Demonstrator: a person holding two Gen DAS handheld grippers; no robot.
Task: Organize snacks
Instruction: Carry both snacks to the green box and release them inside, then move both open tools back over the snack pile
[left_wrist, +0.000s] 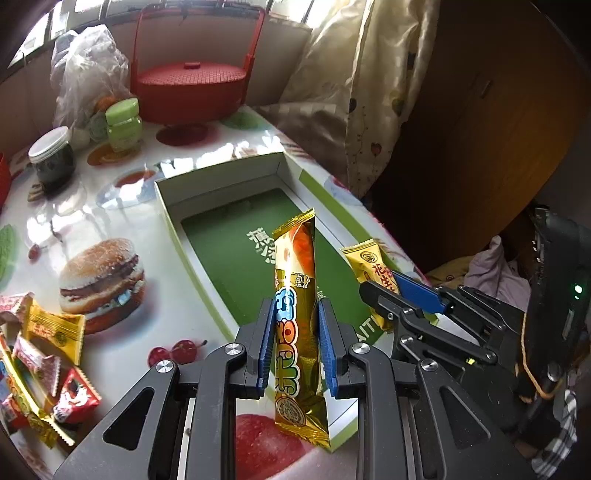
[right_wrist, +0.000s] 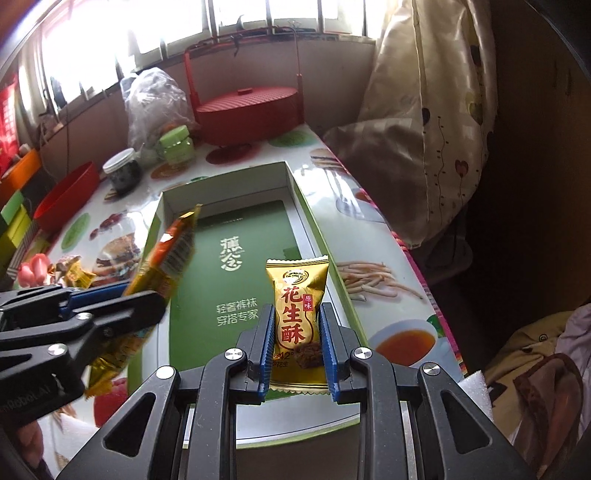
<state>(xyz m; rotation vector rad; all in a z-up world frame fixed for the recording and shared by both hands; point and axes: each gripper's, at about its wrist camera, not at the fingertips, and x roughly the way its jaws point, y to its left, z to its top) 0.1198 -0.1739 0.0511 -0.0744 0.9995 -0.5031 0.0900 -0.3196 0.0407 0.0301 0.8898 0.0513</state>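
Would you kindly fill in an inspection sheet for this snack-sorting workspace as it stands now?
Surface: glossy food-print tablecloth, bright glare.
Job's things: open white box with green floor, nothing lying inside; long gold snack stick; short gold peanut-crisp packet; loose wrapped snacks pile at the table's left edge.
Clutter: red lidded basket with tall handle, green-capped jar, white-capped dark jar, clear plastic bag, red bowl.
Grippers: left claw shut on the stick; right claw shut on the packet; both over the box.
Cables: nothing seen.
Surroundings: cream patterned curtain, windows behind.
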